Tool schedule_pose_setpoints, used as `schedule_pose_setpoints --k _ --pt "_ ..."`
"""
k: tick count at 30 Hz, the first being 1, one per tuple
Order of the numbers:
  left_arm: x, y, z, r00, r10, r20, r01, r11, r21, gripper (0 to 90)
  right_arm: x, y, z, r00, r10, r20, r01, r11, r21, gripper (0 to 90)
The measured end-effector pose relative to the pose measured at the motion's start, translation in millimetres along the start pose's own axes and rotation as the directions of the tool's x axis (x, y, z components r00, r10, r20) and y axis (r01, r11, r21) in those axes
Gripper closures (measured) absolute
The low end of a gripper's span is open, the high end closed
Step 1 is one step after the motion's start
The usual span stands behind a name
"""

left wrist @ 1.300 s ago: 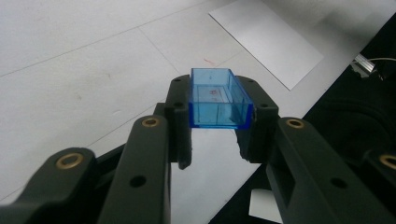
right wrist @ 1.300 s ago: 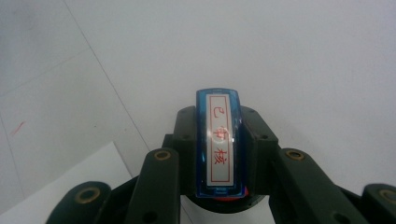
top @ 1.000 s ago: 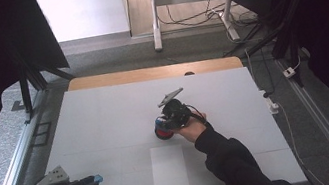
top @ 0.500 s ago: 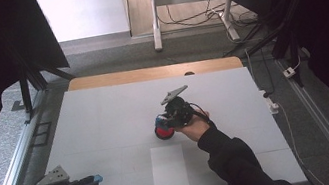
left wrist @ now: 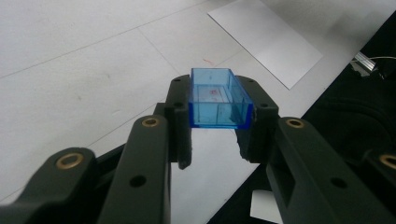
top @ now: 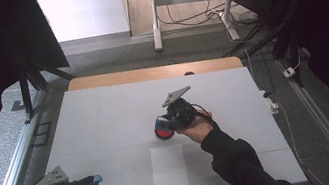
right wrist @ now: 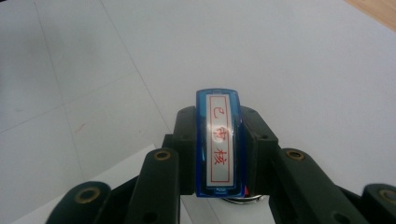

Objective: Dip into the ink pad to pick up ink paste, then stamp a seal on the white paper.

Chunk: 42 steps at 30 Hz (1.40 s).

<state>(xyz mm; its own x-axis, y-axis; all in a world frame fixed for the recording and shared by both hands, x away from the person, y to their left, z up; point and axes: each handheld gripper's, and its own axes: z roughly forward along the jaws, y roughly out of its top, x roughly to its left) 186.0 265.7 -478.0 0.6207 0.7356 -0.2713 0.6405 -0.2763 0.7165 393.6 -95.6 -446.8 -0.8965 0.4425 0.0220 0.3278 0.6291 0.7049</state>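
At the table's front left, my left gripper (top: pixel 88 183) is shut on a small clear blue plastic box (top: pixel 97 177). In the left gripper view the box (left wrist: pixel 218 98) sits open side up between the jaws of that gripper (left wrist: pixel 219 122), above the white table. Near the table's middle, my right gripper (top: pixel 166 121) is shut on a blue stamp with a red underside (top: pixel 162 131). The right gripper view shows the stamp's white label with red characters (right wrist: pixel 219 142), clamped by the gripper (right wrist: pixel 219 133).
A white sheet of paper (top: pixel 169 167) lies flat at the front middle of the white table (top: pixel 106 117), between the two grippers; it is also in the left gripper view (left wrist: pixel 266 35). A wooden strip (top: pixel 149 73) runs along the far edge. Cables lie to the right.
My right gripper has tilted and shifted very slightly with the stamp. The left gripper and its blue box have stayed in place.
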Motion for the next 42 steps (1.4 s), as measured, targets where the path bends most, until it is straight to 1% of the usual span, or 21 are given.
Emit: schedule_pose_setpoints --k 2,4,7,12,16,21,26,28,30,40,42 --pt "0.0 0.0 0.1 1.0000 0.000 0.001 0.000 1.0000 0.000 68.2 1.3 -0.9 -2.3 0.9999 0.009 -0.006 -0.009 1.000 -0.011 71.1" --pt "-0.1 0.1 0.2 1.0000 0.000 0.001 0.000 1.0000 0.001 68.2 2.5 -2.0 -4.5 0.9999 0.007 -0.007 -0.007 1.000 -0.009 71.2" --pt "-0.1 0.1 0.1 1.0000 0.000 0.002 0.000 1.0000 0.001 68.2 3.6 -2.9 -8.3 0.9998 0.014 -0.015 -0.014 1.000 -0.020 71.2" --pt "0.2 0.0 -0.1 1.0000 -0.002 0.005 0.002 1.0000 -0.001 68.2 8.8 -2.9 -14.8 0.9994 0.022 -0.028 -0.023 0.999 -0.035 71.1" --pt "0.0 0.2 -0.1 1.0000 0.000 0.005 0.000 1.0000 -0.001 68.2 13.3 -4.0 -18.4 0.9993 0.013 -0.036 -0.014 0.999 -0.038 71.1" --pt "0.6 0.1 0.0 1.0000 -0.003 0.007 0.003 1.0000 -0.003 68.2 18.5 -4.9 -22.8 0.9985 -0.011 -0.053 0.009 0.999 -0.039 71.1" --pt "1.0 -0.1 -0.2 0.9999 -0.006 0.009 0.006 1.0000 -0.005 68.2 23.0 -5.8 -26.0 0.9980 -0.015 -0.061 0.012 0.999 -0.049 71.1" --pt "1.2 -0.1 -0.2 0.9999 -0.008 0.011 0.008 0.9999 -0.007 68.2 25.2 -5.8 -27.5 0.9982 -0.017 -0.058 0.015 0.999 -0.043 71.1" --pt "1.5 -0.1 -0.3 0.9999 -0.009 0.014 0.009 0.9999 -0.007 68.2 27.1 -6.1 -27.9 0.9981 -0.019 -0.059 0.016 0.999 -0.048 71.1" --pt "1.4 -0.1 -0.5 0.9998 -0.008 0.016 0.008 0.9999 -0.009 68.2 34.1 -7.8 -32.7 0.9973 -0.007 -0.073 0.002 0.998 -0.059 71.1" --pt "1.4 -0.1 -0.4 0.9998 -0.007 0.016 0.007 0.9999 -0.009 68.2 35.4 -8.2 -34.0 0.9969 -0.020 -0.076 0.015 0.998 -0.060 71.1"
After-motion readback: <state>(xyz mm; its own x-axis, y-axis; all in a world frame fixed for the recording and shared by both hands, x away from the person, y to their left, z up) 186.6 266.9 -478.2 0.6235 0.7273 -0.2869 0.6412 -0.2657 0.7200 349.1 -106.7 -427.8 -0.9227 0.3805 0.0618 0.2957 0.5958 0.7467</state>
